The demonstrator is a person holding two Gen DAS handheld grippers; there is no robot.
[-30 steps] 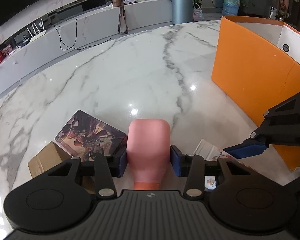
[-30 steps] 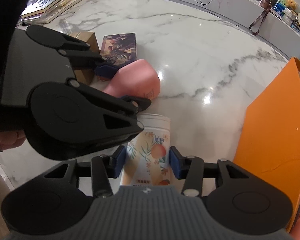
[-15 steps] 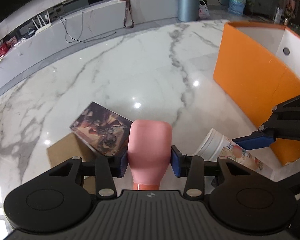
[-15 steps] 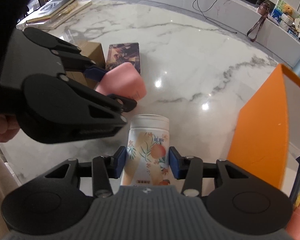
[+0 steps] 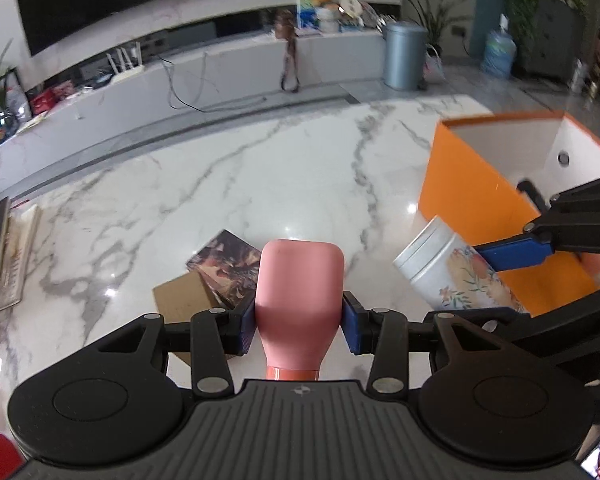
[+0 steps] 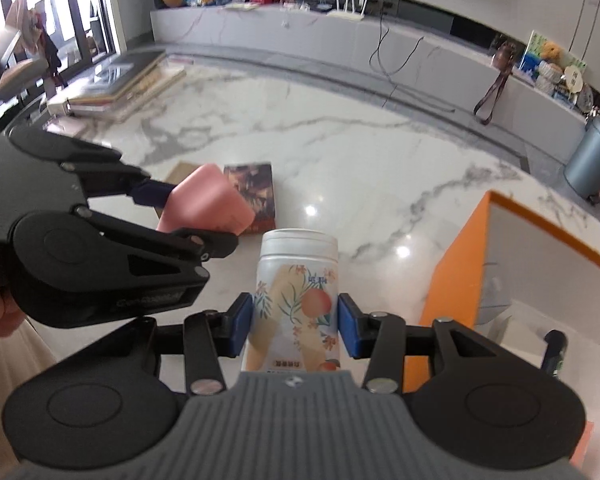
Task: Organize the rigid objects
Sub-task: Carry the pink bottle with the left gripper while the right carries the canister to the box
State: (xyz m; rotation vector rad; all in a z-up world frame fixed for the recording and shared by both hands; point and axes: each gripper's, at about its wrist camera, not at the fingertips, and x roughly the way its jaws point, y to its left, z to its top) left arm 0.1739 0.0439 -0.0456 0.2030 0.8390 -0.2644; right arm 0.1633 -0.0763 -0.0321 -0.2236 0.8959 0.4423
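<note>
Left tongs (image 5: 299,322) clamp the pink bottle (image 5: 300,292) — lower centre. Right tongs (image 6: 296,326) clamp the floral canister (image 6: 294,300), orange box (image 6: 496,280) at right, above the marble surface (image 6: 340,152).

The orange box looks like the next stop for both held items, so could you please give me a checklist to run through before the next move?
1. Left gripper clamps the pink bottle: ok.
2. Right gripper clamps the floral canister: ok.
3. Orange box open on top: ok.
4. Free room inside the box: cannot tell; something dark and something pink already sit inside.
5. Canister lid on: ok.
6. Illustrated box and cardboard box left on the table: not ok.
</note>
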